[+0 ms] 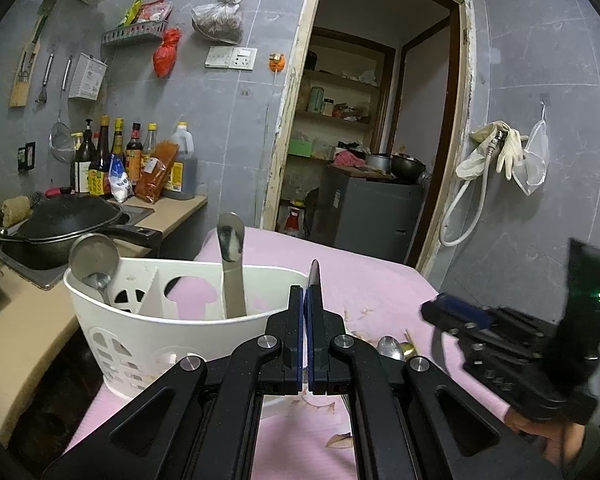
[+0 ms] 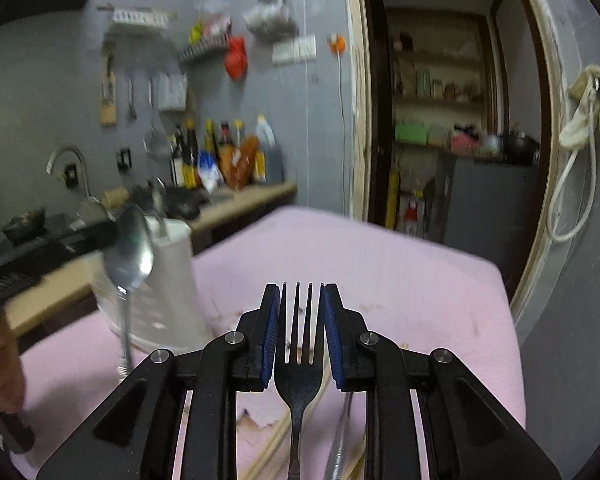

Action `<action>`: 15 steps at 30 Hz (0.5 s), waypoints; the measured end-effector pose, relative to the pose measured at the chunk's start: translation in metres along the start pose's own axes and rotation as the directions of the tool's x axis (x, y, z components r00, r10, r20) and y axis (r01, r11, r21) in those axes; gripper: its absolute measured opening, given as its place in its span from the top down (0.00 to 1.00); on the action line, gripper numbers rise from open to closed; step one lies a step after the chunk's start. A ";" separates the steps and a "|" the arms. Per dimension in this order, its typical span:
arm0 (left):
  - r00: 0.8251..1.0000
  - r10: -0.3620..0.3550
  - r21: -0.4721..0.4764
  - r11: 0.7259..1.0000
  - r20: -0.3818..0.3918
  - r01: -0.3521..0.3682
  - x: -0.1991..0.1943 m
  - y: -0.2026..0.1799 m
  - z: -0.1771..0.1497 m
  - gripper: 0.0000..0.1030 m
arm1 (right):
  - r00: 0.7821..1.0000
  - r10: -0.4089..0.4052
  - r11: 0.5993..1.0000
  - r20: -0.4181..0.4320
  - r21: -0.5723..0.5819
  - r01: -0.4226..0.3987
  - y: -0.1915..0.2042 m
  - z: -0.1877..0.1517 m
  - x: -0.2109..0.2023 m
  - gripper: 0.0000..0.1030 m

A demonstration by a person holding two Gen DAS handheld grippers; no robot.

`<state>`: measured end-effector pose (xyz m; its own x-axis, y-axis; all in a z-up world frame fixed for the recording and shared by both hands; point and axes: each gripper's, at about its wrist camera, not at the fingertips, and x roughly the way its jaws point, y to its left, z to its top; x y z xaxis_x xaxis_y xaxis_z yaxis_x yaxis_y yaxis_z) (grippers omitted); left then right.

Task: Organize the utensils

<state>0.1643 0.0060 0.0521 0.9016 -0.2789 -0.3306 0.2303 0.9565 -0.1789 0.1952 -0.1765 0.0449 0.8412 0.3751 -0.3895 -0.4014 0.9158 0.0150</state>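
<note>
A: R gripper (image 2: 302, 320)?
B: Tilted slightly down over the pink cloth (image 2: 380, 264), jaws pinching the fork (image 2: 300, 376) by its sides, tines fwd.
A: L gripper (image 1: 308, 320)?
B: Also slightly down, clamped tight on a spoon (image 2: 130, 256) seen edge-on, bowl up, just short of the white caddy (image 1: 172, 332).
A: Inside the caddy?
B: Ladle (image 1: 94, 256) at its left end, spatula (image 1: 231, 264) in the middle, w/ loose spoons (image 1: 392, 348) on the cloth to the right.

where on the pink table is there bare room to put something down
The far stretch of the pink tablecloth, between the white utensil caddy and the doorway-side edge, is bare. The near side is crowded: loose spoons lie beside the caddy, chopsticks under the right gripper with its fork.
</note>
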 end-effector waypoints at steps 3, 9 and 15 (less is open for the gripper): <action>1.000 0.013 -0.001 1.000 0.013 -0.013 -0.004 0.002 0.004 1.00 | 0.998 0.015 1.000 0.058 0.000 -0.015 0.007 0.010 -0.012 0.81; 0.998 0.043 -0.021 0.999 0.040 -0.042 -0.014 0.013 0.014 1.00 | 0.992 0.041 0.999 0.120 -0.005 -0.041 0.017 0.026 -0.017 0.81; 0.996 0.069 -0.048 0.997 0.062 -0.066 -0.025 0.031 0.028 1.00 | 0.987 0.077 0.997 0.144 -0.010 -0.076 0.025 0.043 -0.014 0.81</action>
<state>0.1586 0.0449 0.0807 0.9364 -0.2065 -0.2839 0.1524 0.9676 -0.2011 0.1887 -0.1529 0.0901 0.8514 0.4609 -0.2505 -0.4679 0.8831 0.0348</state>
